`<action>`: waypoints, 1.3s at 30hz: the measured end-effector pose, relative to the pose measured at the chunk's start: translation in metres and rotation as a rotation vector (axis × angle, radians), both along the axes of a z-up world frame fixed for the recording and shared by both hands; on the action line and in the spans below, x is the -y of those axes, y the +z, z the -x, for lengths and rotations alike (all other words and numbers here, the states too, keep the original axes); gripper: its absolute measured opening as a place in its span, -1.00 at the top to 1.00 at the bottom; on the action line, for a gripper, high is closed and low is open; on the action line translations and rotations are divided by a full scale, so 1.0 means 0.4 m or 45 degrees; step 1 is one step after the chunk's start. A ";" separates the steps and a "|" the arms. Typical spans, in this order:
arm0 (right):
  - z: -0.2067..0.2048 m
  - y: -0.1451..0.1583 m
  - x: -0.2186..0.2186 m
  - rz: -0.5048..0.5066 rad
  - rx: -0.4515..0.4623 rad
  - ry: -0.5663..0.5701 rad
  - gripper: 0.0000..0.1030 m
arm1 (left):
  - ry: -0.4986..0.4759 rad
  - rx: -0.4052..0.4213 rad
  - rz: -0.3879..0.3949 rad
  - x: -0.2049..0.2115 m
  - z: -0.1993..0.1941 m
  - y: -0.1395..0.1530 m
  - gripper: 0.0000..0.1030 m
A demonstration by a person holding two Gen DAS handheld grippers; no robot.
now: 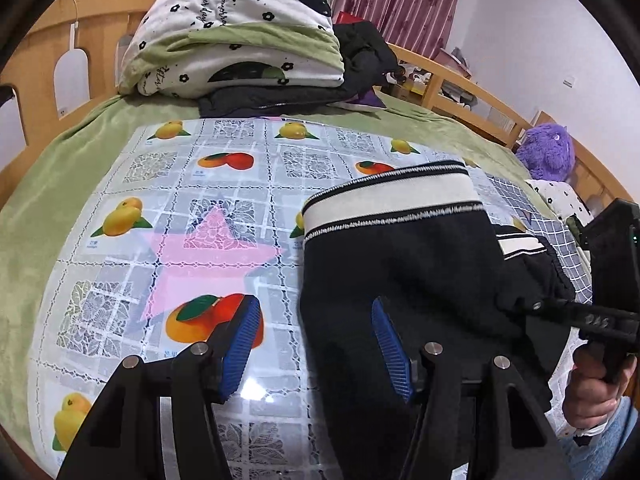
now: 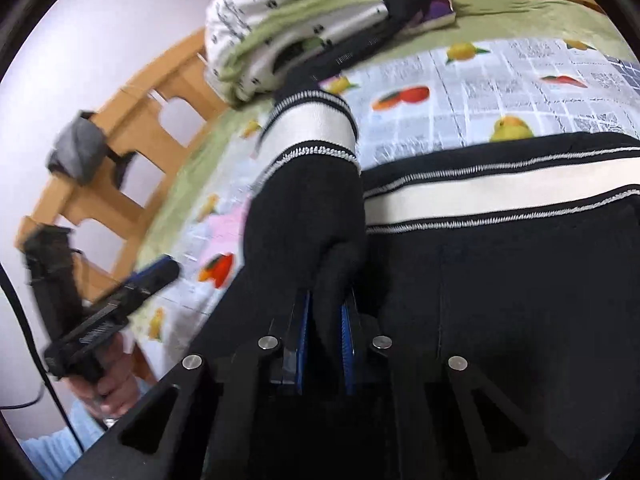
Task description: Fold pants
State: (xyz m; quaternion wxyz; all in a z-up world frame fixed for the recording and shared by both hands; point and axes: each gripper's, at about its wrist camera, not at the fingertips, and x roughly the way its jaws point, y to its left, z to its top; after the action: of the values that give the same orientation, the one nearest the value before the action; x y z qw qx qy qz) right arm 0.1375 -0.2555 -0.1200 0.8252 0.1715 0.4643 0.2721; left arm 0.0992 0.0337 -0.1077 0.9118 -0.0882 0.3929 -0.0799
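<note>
Black pants [image 1: 404, 280] with a white, black-edged waistband lie on the fruit-print plastic sheet [image 1: 160, 184]. My left gripper [image 1: 316, 332] is open, its blue pads either side of the pants' left edge, holding nothing. In the right wrist view my right gripper [image 2: 325, 336] is shut on a raised fold of the black pants [image 2: 308, 216], whose white cuff band [image 2: 310, 128] stands up above the rest of the garment [image 2: 520, 280]. The right gripper also shows in the left wrist view [image 1: 576, 312] at the pants' right side. The left gripper shows in the right wrist view [image 2: 156, 272].
A folded white and green quilt [image 1: 236, 28] and dark clothes [image 1: 360, 52] are stacked at the bed's far end. A wooden bed rail [image 1: 472, 92] runs along the right. A purple plush toy [image 1: 548, 152] sits far right. A green blanket [image 1: 48, 184] lies under the sheet.
</note>
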 end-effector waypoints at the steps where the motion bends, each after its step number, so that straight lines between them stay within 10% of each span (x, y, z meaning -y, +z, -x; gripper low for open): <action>1: 0.004 0.000 0.012 -0.021 -0.007 -0.013 0.67 | -0.002 -0.003 0.008 0.001 0.001 -0.001 -0.09; 6: 0.017 -0.022 0.027 -0.046 -0.046 -0.002 0.00 | -0.016 -0.008 0.034 0.006 0.006 0.000 -0.09; 13: 0.022 -0.086 -0.022 0.095 -0.079 -0.018 -0.04 | -0.061 -0.003 0.033 0.028 0.009 0.005 -0.09; 18: 0.027 -0.036 -0.053 0.101 0.030 0.039 0.81 | -0.072 0.022 0.015 0.040 0.012 0.024 -0.09; 30: 0.048 0.227 0.139 0.342 0.335 -0.022 0.82 | -0.146 -0.002 0.074 0.114 0.021 0.021 -0.09; 39: 0.009 0.139 0.484 0.412 0.191 -0.299 0.82 | -0.230 -0.042 0.127 0.260 0.050 -0.004 -0.08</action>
State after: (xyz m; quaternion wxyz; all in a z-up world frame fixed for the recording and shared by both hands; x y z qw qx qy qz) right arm 0.1340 -0.4489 -0.0644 0.9002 0.0690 0.4162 0.1082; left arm 0.0793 -0.0704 -0.1094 0.8888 -0.0990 0.4098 -0.1796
